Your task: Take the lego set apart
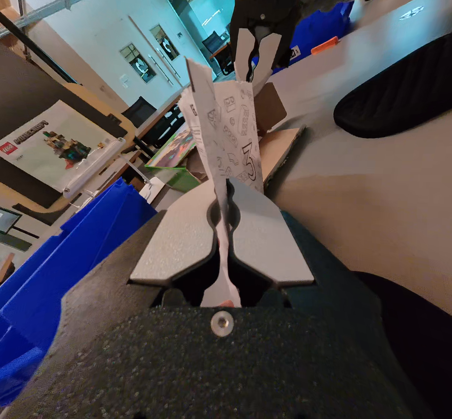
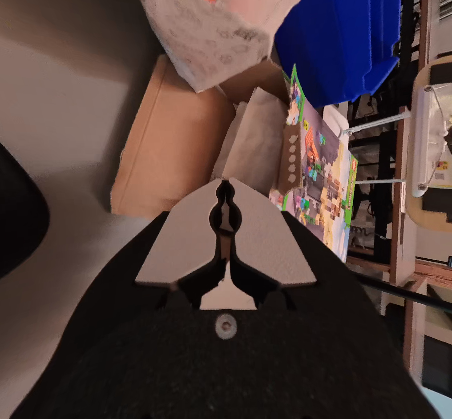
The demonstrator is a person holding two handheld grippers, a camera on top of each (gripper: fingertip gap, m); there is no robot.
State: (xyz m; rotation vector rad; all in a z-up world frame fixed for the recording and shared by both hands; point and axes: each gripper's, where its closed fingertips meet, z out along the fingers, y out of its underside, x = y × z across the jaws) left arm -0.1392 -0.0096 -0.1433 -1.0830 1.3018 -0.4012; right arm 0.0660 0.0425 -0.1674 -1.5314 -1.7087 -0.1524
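Observation:
My left gripper is shut on a white paper bag printed with brick drawings. The bag stands up out of the jaws, its torn top edge open. My right gripper hangs just behind the bag's top edge with its fingertips together. In the right wrist view my right gripper is shut and nothing shows between its pads. There the bag is blurred and lies farther ahead. The opened green lego box lies beyond, with its brown cardboard flap folded out. The box also shows in the left wrist view.
A blue bin stands at the left of the table and also shows in the right wrist view. An instruction booklet rests on a stand. A black oval pad lies at the right, with an orange piece behind it. The gap from one gripper's tips to the other's is roughly 20 centimetres.

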